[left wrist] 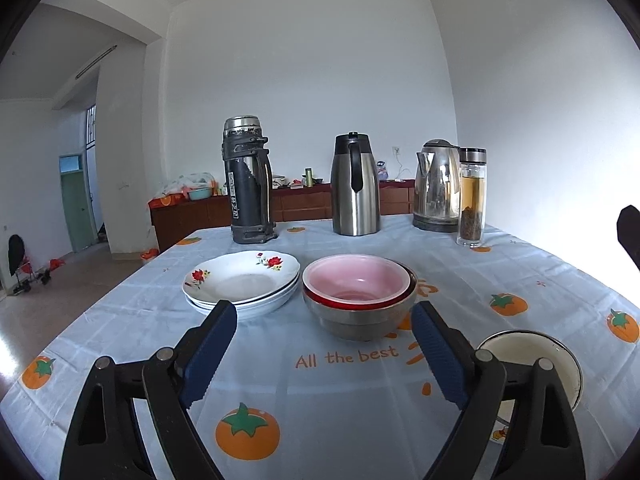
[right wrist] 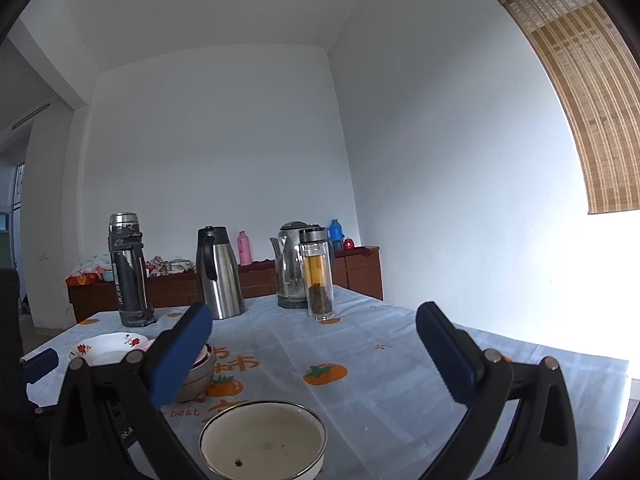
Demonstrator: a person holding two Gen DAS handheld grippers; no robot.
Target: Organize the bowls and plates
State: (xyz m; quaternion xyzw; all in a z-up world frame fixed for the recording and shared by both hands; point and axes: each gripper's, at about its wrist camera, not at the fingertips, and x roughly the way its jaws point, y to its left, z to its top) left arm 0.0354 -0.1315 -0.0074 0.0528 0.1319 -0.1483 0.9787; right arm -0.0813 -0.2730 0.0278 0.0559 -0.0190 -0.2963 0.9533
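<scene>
The table, under a pale blue cloth printed with orange persimmons, carries everything here. Toward its middle sits a stack of white plates with red flowers on the rim, and just beside them on the right a pink bowl nests in a red one inside a steel bowl. The left gripper hangs low over the near edge with its blue-padded jaws spread wide, nothing between them, the bowl stack lying just beyond the tips. A cream enamel bowl with a dark rim stands alone near the near edge, to the right of the stack and apart from it; the right gripper hovers over it, jaws fully spread and gripping nothing, the bowl lying below and between the fingers without touching them. Along the far edge stand a dark flask, a steel carafe, an electric kettle and a glass tea bottle, the bottle just in front of the kettle.
</scene>
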